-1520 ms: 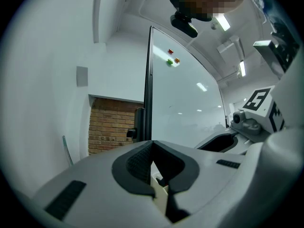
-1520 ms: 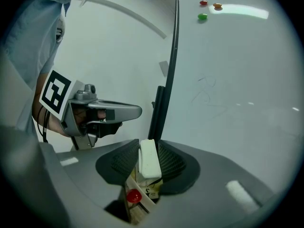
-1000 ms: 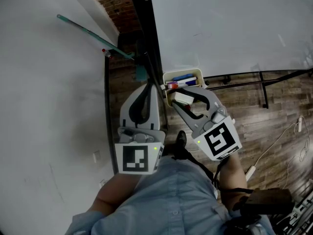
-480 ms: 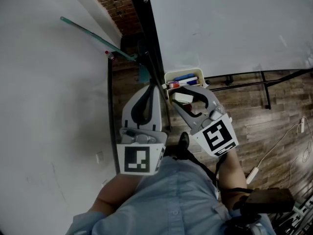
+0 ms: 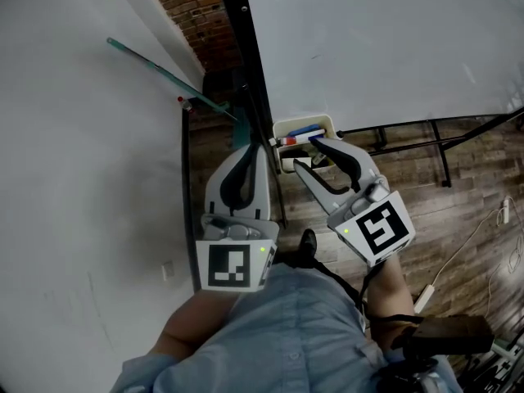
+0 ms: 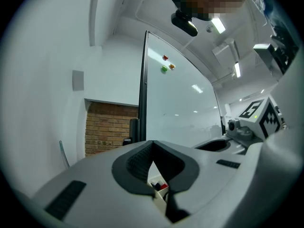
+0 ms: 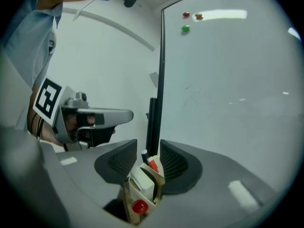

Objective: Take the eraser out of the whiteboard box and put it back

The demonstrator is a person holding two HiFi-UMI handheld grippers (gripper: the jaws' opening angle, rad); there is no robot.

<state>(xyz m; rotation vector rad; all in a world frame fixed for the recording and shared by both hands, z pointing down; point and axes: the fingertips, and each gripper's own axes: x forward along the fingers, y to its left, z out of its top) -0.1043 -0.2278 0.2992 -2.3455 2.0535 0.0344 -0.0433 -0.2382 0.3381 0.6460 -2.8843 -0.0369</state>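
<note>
White eraser (image 7: 142, 180) lies in box (image 7: 130, 195) beneath right tool (image 5: 307, 155), jaws just opened, empty.

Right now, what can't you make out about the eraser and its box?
Right gripper view: the right hand-held gripper, whose jaws have just been opening, frames the eraser; how near it they stand is unreadable, and the gripper body cuts off the base of the whiteboard box.
Head view: that gripper covers the eraser; only markers show.
Left gripper view: the shut left hand-held gripper leaves a sliver of box; no eraser discernible.
</note>
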